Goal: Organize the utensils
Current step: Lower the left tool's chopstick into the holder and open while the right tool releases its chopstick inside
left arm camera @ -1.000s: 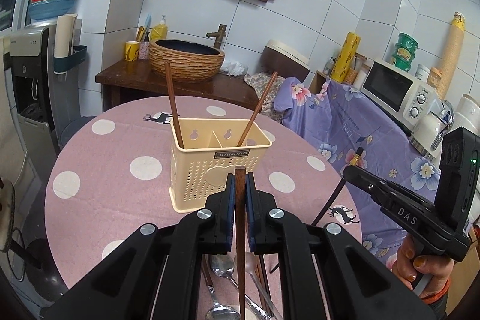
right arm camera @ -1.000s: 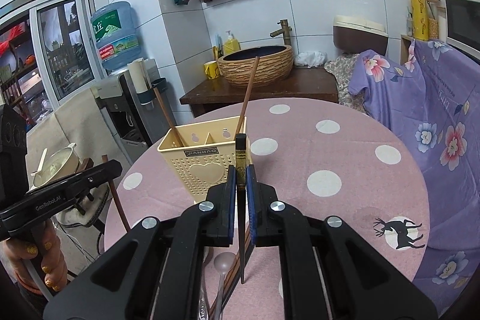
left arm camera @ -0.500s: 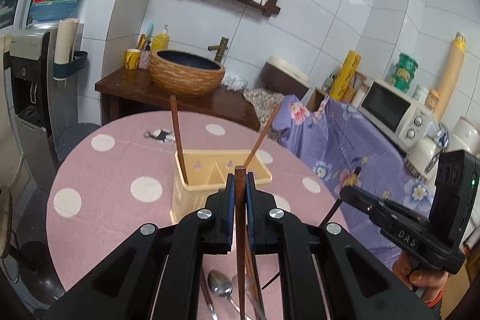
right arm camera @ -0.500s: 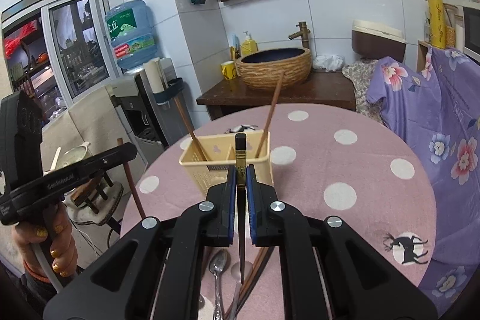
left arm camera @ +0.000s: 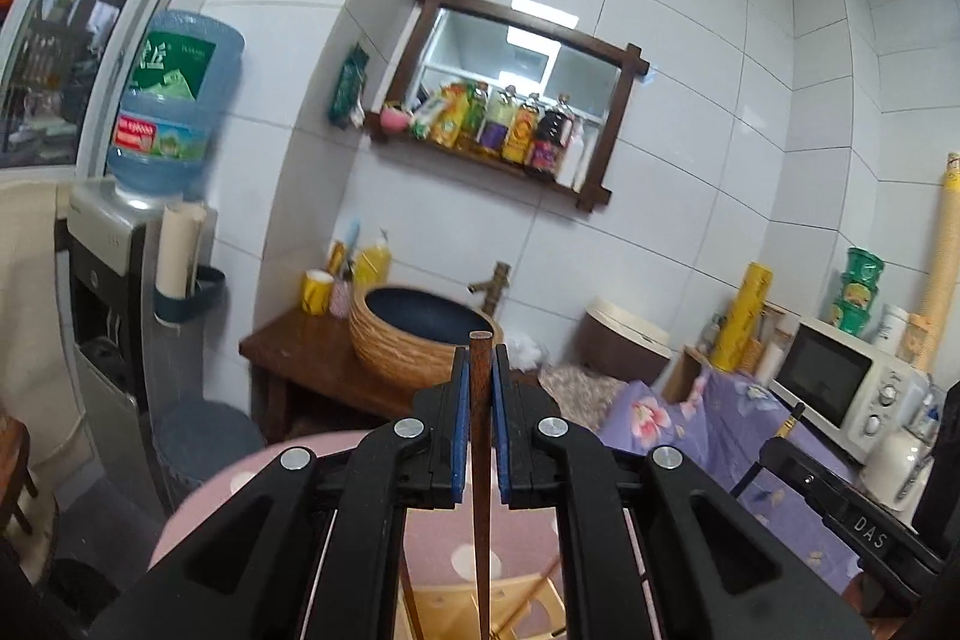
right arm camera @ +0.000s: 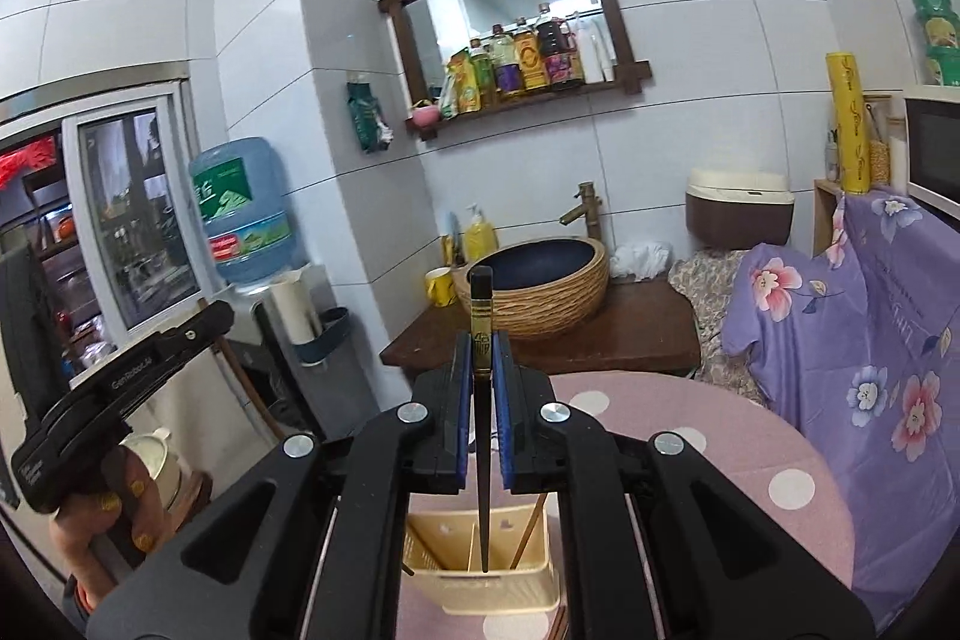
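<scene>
My left gripper [left arm camera: 479, 370] is shut on a brown wooden chopstick [left arm camera: 480, 490] that hangs upright over the cream utensil basket [left arm camera: 447, 610] at the bottom edge. My right gripper [right arm camera: 480, 370] is shut on a black chopstick with a gold band [right arm camera: 482, 430], its tip down over the basket [right arm camera: 480, 574] on the pink dotted table [right arm camera: 720, 460]. Two brown chopsticks [right arm camera: 528, 532] lean inside the basket. The spoons are hidden below both views.
A wooden stand with a woven basin [right arm camera: 534, 286] is behind the table. A purple floral cover [right arm camera: 840, 340] and a microwave [left arm camera: 840, 382] are on the right. A water dispenser [right arm camera: 240, 208] stands on the left. The other hand-held gripper [right arm camera: 120, 388] shows at the left.
Both grippers have risen and tilted upward with their chopsticks, so the basket has dropped to the bottom of each view and the wall fills the frames.
</scene>
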A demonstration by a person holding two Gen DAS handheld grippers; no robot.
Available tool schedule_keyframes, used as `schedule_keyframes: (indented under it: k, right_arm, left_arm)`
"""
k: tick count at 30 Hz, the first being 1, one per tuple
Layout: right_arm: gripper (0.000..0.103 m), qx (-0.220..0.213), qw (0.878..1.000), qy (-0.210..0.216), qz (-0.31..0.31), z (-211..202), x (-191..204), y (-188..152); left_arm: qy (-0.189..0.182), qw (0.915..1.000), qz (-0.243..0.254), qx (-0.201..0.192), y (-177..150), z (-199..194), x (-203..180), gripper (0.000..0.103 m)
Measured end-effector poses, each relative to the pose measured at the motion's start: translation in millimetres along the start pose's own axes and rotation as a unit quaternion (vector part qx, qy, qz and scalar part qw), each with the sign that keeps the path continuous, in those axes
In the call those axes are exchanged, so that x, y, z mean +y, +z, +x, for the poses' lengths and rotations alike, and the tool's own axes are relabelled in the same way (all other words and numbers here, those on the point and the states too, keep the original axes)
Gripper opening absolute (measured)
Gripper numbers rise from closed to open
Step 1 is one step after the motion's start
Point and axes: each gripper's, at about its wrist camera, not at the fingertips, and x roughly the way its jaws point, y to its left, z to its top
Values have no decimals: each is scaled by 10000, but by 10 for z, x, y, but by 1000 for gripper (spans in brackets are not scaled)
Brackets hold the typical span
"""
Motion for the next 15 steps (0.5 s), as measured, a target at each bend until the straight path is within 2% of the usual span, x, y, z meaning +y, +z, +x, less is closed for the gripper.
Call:
schedule_keyframes:
  k: [4,7,15]
  right_arm:
    - [8,-20,9997,-232,-10,229,-17,-153]
    - [8,205,9993,-290,80,423,-69,-345]
    - [8,753,9963,-379,136,768,-163,-863]
  left_arm:
    - [223,9995,146,-153,-141,140,10,8]
    - [414,9991,55,101,-355,303,79,8]
    - [497,9963,-20,707,-889,519,227,8]
